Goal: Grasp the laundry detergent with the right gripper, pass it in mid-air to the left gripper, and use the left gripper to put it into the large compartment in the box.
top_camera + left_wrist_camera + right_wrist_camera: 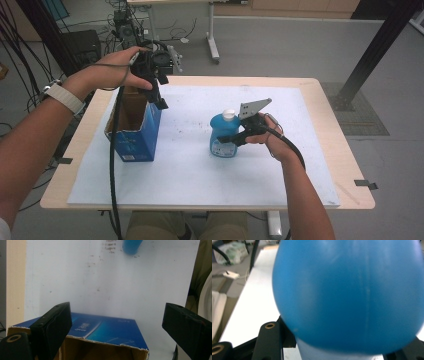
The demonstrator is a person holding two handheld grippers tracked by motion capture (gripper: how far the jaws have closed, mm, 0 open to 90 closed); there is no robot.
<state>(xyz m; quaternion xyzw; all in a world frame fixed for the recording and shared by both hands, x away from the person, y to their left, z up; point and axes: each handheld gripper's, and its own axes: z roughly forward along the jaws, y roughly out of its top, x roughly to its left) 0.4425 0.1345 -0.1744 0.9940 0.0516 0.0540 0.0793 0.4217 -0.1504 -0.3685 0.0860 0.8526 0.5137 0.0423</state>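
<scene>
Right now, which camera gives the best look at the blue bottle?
The high view: the bottle stands whole on the white mat with its white cap and label visible, and the right gripper shut on it. The right gripper view has a blurred blue close-up; the left gripper view catches one end at the top edge.

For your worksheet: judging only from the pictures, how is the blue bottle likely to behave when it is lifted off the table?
The blue bottle is rounded and smooth, so it may slip or twist between the jaws of the right gripper, which is shut on it. It looks like plastic, probably not fragile. Its broad body under a small white cap suggests it stands steadily when set down.
</scene>
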